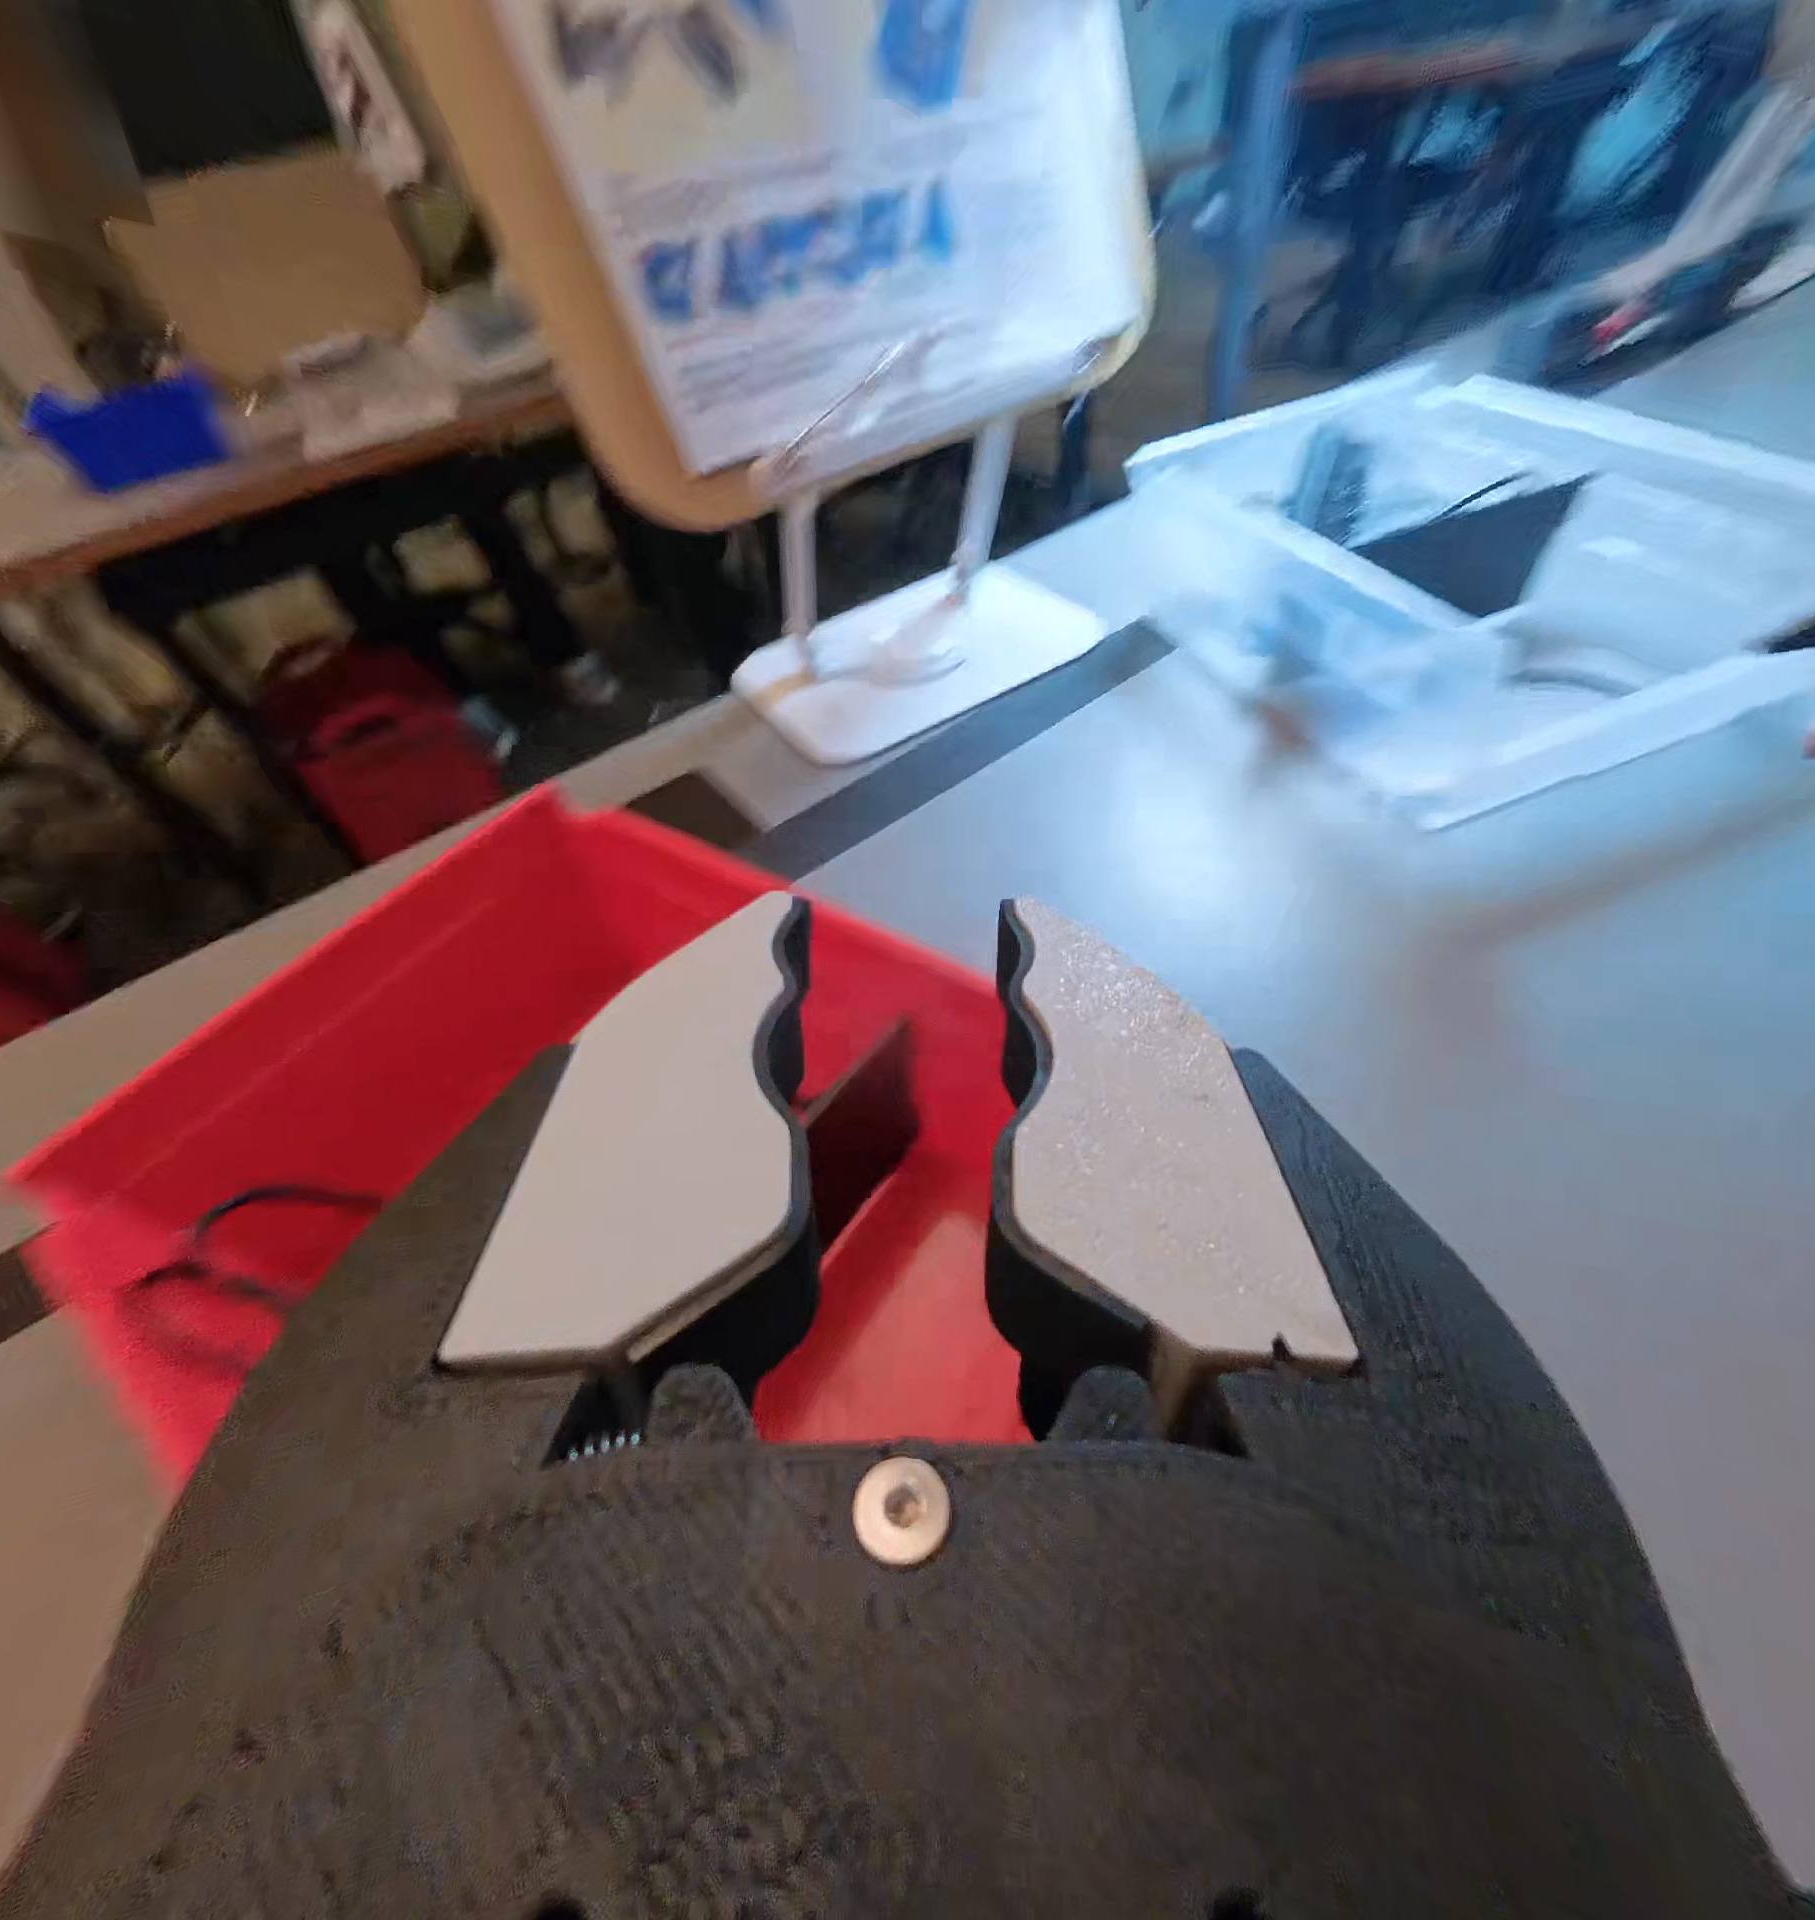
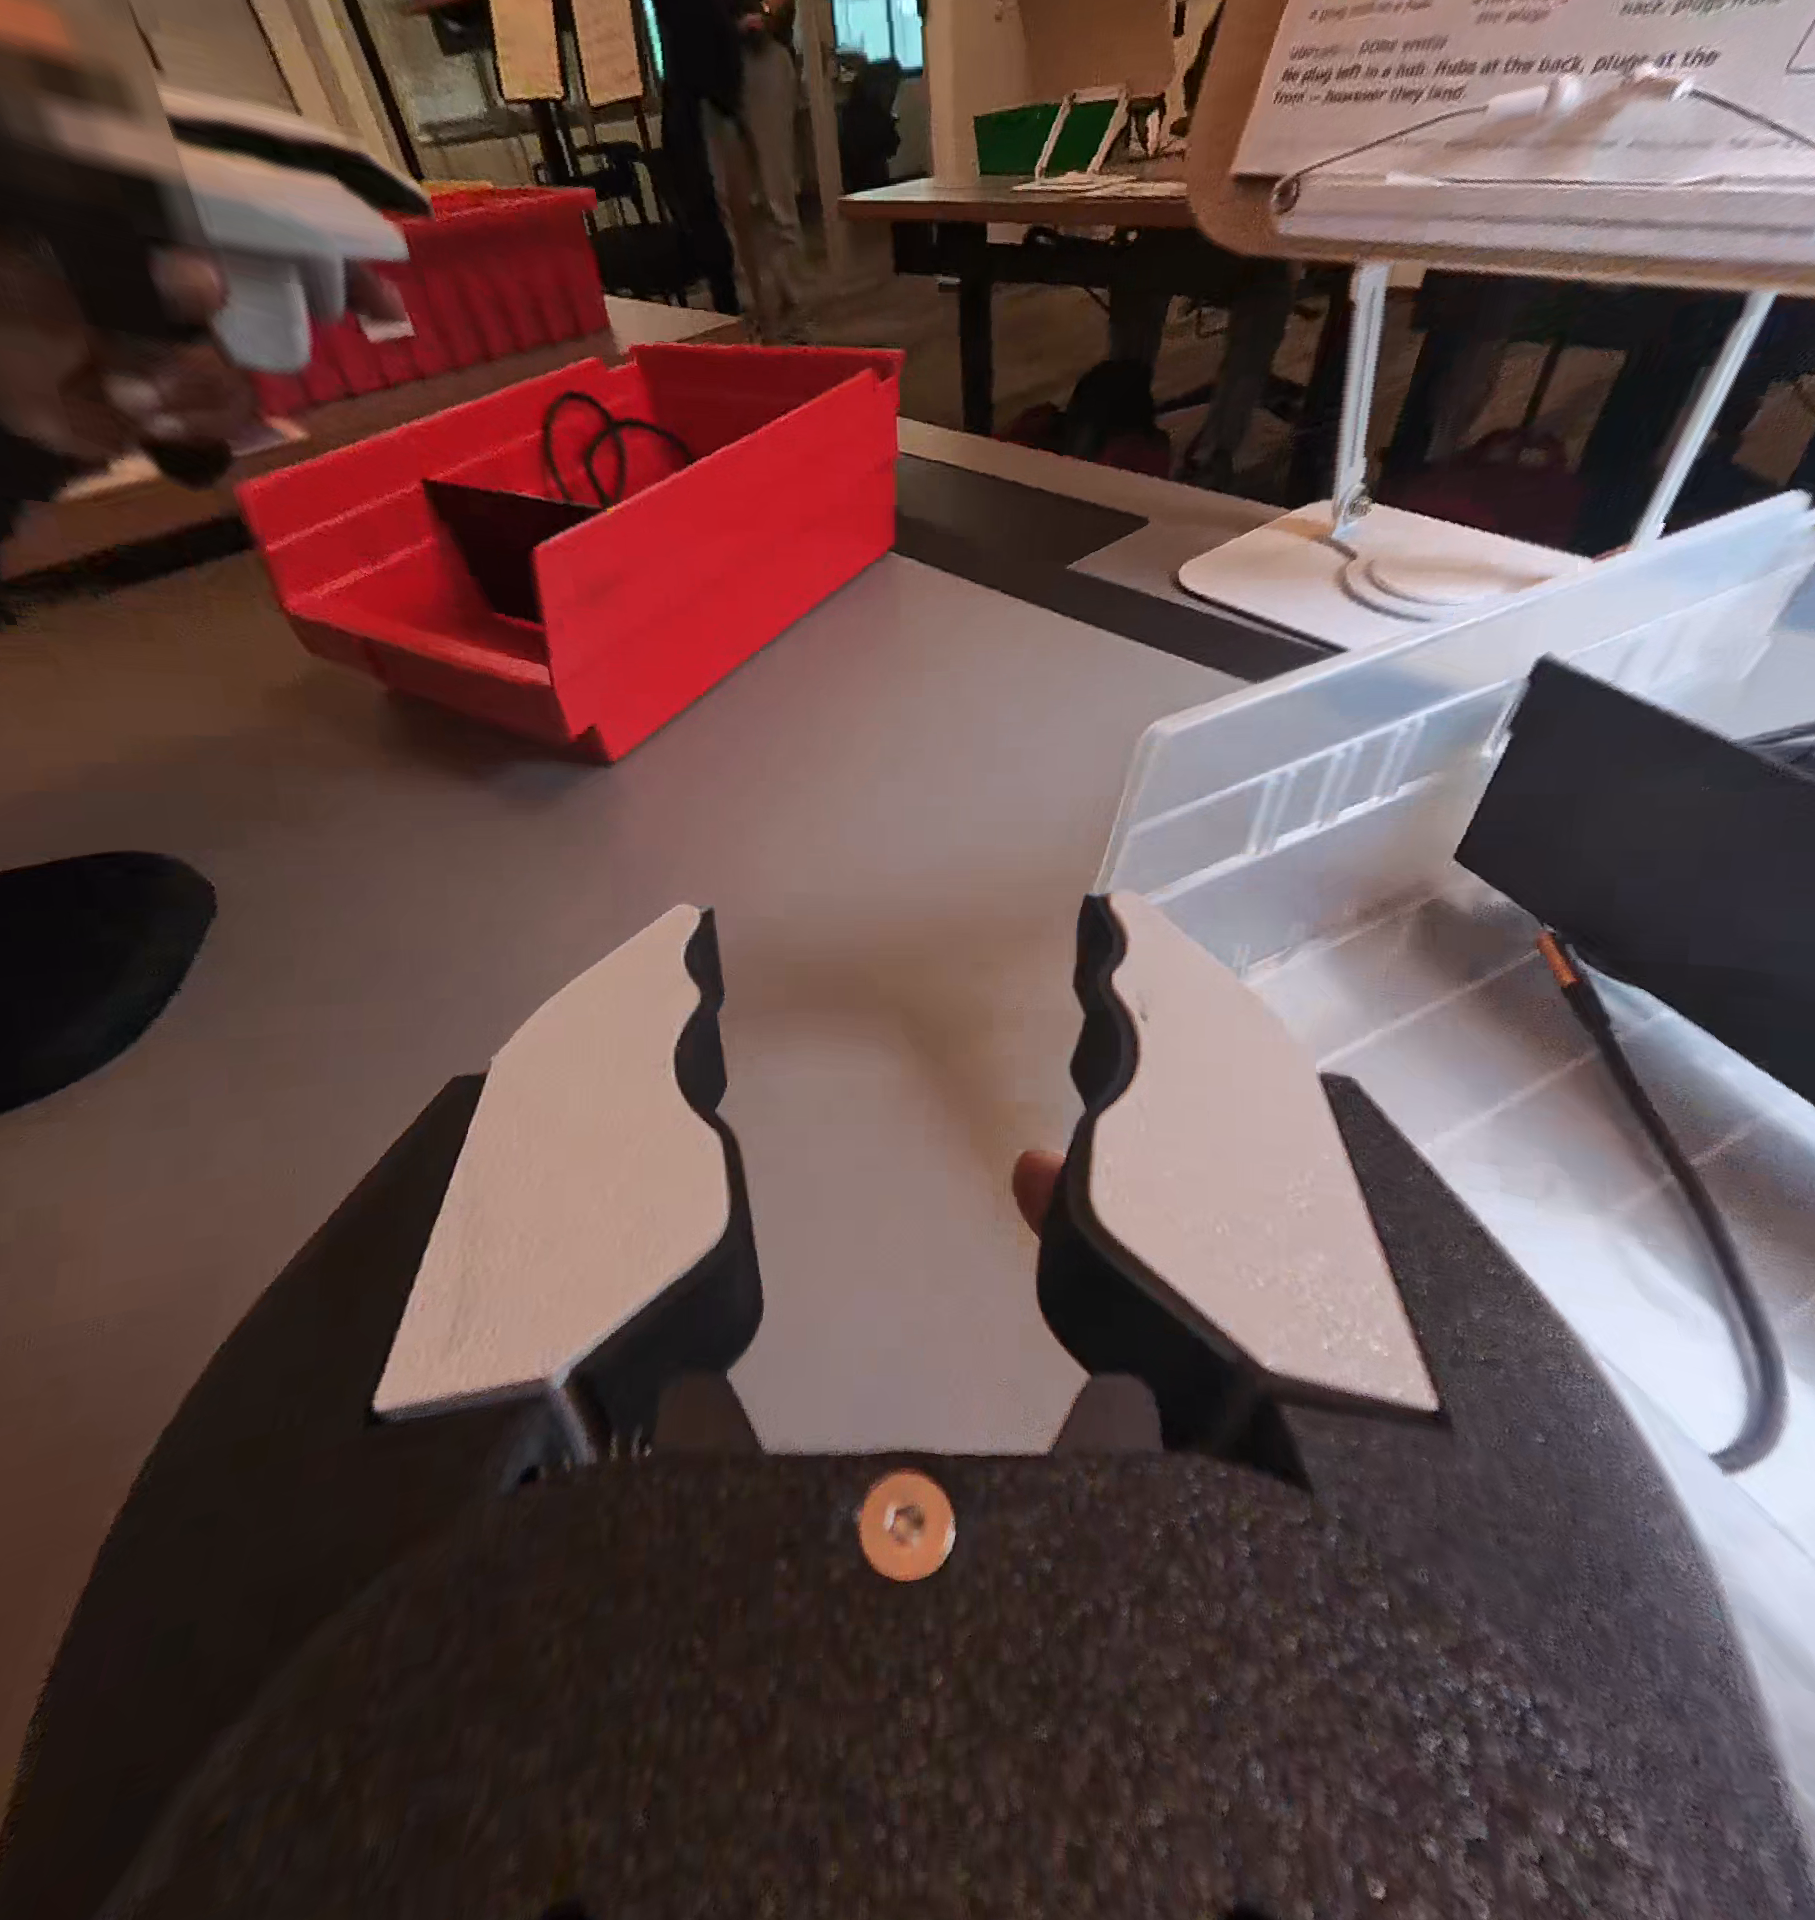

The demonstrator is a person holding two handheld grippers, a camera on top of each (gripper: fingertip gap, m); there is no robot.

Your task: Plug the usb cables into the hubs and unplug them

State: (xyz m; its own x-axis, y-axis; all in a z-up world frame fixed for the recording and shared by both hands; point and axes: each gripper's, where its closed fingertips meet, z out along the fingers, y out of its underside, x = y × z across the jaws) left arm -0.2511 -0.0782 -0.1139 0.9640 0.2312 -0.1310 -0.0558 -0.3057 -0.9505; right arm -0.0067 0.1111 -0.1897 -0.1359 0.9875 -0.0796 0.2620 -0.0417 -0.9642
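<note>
Both your grippers are released and empty: the left gripper (image 1: 903, 997) hangs over the red bin (image 2: 612, 582), the right gripper (image 2: 898, 1018) over bare worktop (image 2: 882, 810) beside the clear tray (image 2: 1298, 821).

A thin black cable (image 2: 612, 447) lies coiled in the red bin's far compartment, behind its black divider (image 2: 498, 551). Another cable (image 2: 1692, 1195) lies in the clear tray near the worktop's right edge, under a black box (image 2: 1661, 873).

The cables look light and floppy, so pinch the stiff plug body, not the cord. Whether the box is a hub, you cannot tell.
</note>
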